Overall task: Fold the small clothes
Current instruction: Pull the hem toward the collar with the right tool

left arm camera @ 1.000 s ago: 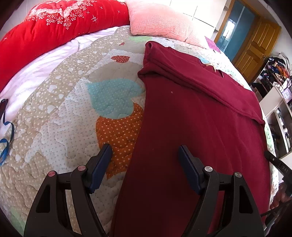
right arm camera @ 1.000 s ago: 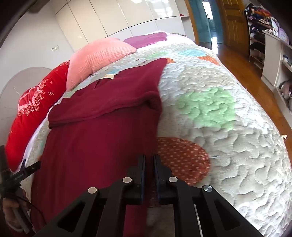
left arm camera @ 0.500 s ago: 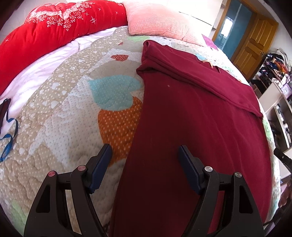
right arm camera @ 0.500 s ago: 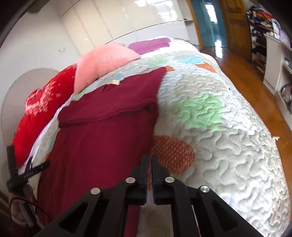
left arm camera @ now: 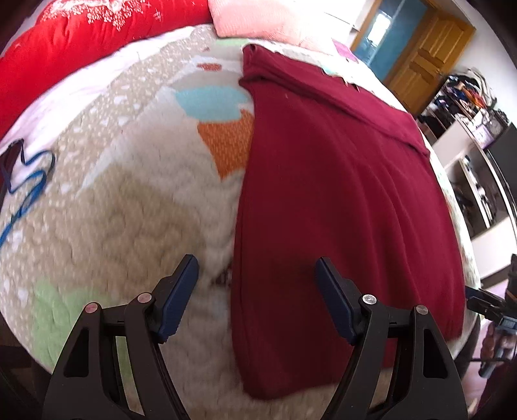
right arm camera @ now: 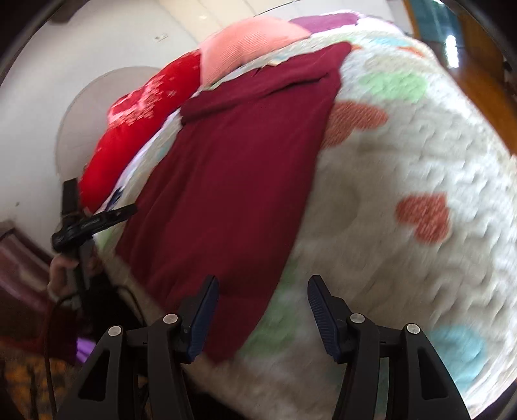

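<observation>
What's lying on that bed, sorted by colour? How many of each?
Dark red: 1, the garment
Bright red: 1, the duvet
Pink: 1, the pillow
Purple: 1, a cloth behind the pillow
Blue: 1, the strap
Total: 5, all on the quilt

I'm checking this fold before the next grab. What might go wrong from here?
The maroon garment has its near edge at the bed's edge; a careless pull may drag it off. The right gripper, jaws opening, straddles only its corner, so a pinch could miss or take quilt too.
</observation>
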`<state>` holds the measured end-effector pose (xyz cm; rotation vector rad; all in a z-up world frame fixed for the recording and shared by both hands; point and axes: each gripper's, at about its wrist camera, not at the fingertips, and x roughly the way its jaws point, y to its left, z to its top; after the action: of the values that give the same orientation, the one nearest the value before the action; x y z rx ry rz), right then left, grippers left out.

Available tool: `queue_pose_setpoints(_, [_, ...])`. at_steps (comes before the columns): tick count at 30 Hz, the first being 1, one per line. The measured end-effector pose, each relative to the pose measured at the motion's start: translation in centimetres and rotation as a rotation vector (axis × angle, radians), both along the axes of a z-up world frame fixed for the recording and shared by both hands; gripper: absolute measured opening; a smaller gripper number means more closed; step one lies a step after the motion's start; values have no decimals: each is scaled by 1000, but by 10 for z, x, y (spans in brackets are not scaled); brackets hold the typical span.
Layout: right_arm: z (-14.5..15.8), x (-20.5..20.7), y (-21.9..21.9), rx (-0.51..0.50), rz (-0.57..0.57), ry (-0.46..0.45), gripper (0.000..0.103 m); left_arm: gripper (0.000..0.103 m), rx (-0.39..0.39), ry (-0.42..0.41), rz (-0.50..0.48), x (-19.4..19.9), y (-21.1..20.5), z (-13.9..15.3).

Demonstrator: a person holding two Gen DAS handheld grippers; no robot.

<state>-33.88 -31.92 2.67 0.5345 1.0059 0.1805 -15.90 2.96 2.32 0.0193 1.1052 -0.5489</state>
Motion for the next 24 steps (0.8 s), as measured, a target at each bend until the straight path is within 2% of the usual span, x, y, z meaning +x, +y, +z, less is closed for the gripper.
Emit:
queue_pose_setpoints(3, [-5,-9,7,33,29,-15,58,78,-6,28,-11,-12,7,-5])
queue_pose_setpoints(7, [-10,-12,15,121,72,-41,58,78,-1,24,-28,-24,12,-7])
queue_pose_setpoints(13, [-11,-5,24,149,97,-72,61,80,39,8,-32,-29,5,-9])
queue_pose_setpoints(24, [-17,-2,22,236,71,-126,61,82,-40,80,-52,-34,8,-9])
